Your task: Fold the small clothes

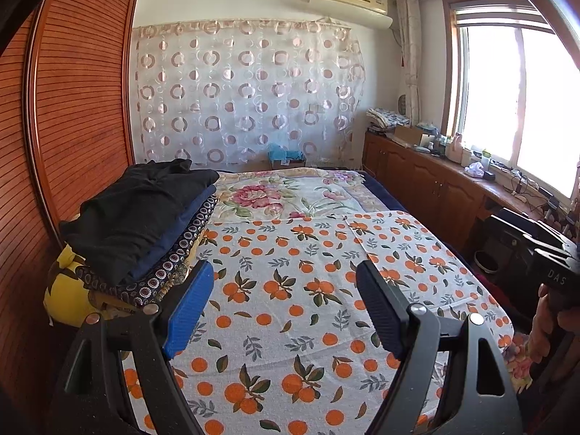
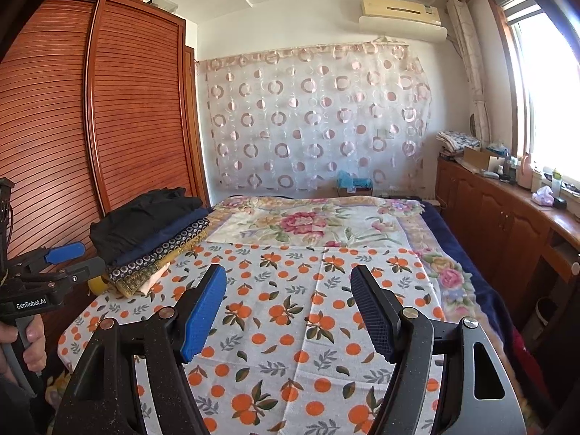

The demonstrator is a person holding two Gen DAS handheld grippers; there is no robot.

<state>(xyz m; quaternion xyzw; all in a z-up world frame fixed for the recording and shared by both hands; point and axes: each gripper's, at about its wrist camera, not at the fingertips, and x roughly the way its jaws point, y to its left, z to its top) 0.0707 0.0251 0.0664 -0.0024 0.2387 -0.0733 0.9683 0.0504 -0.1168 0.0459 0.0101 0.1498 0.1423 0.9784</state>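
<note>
— So, where do the clothes sit?

— As a stack of folded clothes (image 1: 145, 224) at the left edge of the bed, close to the slatted wooden wardrobe (image 1: 72, 108). A black garment (image 2: 145, 217) is on top, a navy one under it, then a dark piece with a ring pattern, and something yellowish at the bottom.

— And what covers the bed?

— An orange-print cloth (image 1: 290, 290) lies flat over the near part (white, with oranges and leaves). Beyond it a floral blanket (image 2: 308, 221) shows, reaching toward the sheer curtain with circles (image 1: 246, 90).

— How do the jaws stand?

— The left gripper (image 1: 284, 308) has its jaws wide apart with nothing between them, only the printed cloth seen below. The right gripper (image 2: 288, 308) is the same: jaws spread, holding nothing, poised over the cloth.

— Can each be seen from the other camera?

— Yes. The right wrist view shows the left gripper at its left edge, just beside the stack, with a hand (image 2: 32, 340) around its handle. The left wrist view catches the right gripper's black body at its right edge.
</note>
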